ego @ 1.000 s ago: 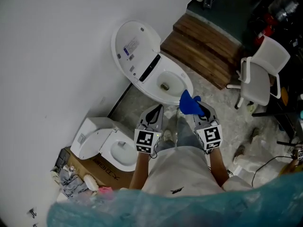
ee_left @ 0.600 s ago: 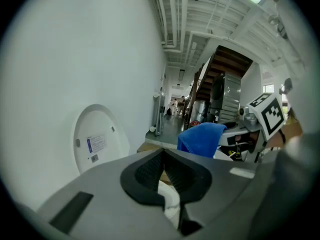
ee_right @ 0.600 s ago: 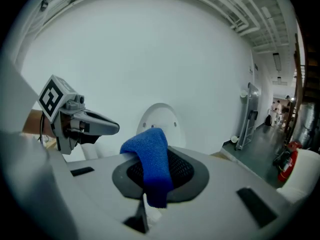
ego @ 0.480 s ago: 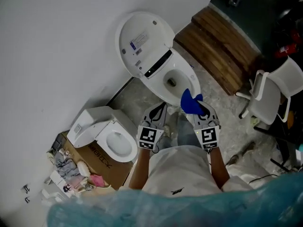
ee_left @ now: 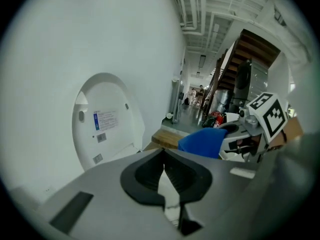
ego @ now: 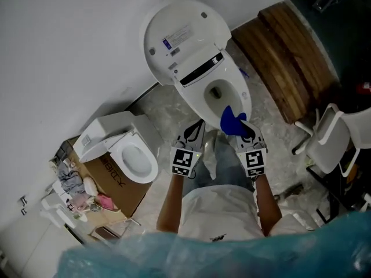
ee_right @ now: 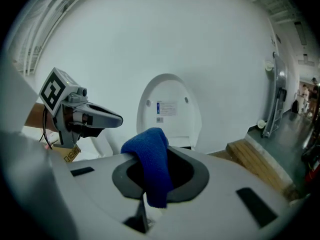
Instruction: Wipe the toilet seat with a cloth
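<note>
A white toilet point(ego: 223, 94) stands against the wall with its lid point(ego: 179, 39) raised; the lid point(ee_left: 102, 116) point(ee_right: 168, 111) also shows ahead in both gripper views. My right gripper point(ego: 239, 126) is shut on a blue cloth point(ego: 231, 120) point(ee_right: 150, 161) and hangs over the near rim of the seat. The cloth point(ee_left: 202, 142) shows at the right in the left gripper view. My left gripper point(ego: 196, 131) is shut with nothing in it, just left of the bowl's front.
A second, smaller white toilet point(ego: 124, 149) sits on a cardboard box point(ego: 107, 184) at the left, with clutter beside it. Wooden steps point(ego: 287, 57) lie right of the toilet. A white chair point(ego: 330, 143) stands at the right.
The view has shifted so the toilet sits nearer and higher in the frame. Both grippers have come closer to the bowl's front rim, the cloth still held in the right one.
</note>
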`<state>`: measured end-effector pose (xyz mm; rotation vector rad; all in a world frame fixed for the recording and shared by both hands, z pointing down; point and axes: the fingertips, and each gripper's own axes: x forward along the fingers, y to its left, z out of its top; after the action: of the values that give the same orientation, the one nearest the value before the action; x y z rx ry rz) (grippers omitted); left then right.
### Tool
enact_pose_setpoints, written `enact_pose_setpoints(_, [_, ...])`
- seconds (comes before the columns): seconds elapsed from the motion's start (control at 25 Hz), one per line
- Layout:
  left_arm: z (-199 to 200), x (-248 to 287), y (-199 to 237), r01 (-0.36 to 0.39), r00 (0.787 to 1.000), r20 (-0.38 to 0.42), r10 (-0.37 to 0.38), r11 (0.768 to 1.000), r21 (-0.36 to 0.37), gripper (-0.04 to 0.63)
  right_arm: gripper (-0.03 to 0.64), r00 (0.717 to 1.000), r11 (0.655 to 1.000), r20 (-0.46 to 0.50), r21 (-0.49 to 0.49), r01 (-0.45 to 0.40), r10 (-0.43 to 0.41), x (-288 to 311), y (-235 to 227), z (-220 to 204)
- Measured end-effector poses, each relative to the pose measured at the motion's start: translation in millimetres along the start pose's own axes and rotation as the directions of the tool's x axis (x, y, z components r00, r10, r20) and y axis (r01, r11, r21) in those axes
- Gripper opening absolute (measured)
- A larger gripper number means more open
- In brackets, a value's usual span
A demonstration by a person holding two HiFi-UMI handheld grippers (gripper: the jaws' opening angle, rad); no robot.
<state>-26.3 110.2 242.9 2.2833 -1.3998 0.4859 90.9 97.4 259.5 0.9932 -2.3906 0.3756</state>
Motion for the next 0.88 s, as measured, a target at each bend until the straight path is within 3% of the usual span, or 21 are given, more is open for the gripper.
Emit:
enact_pose_setpoints(0.36, [-59, 46, 25, -0.077, 0.995, -0.069, 0.072, 0.994, -0.075, 0.011, 0.029, 0.992, 0.995, -0.081, 0.017, -0.099, 0.1, 86, -9, -52])
enact_pose_setpoints(0.88, [-132, 95, 73, -0.088, 0.991, -0.114, 0.073, 0.987, -0.133, 0.011, 0.029, 0.974, 0.987, -0.158, -0.003, -0.164, 0.161, 205, 10, -107])
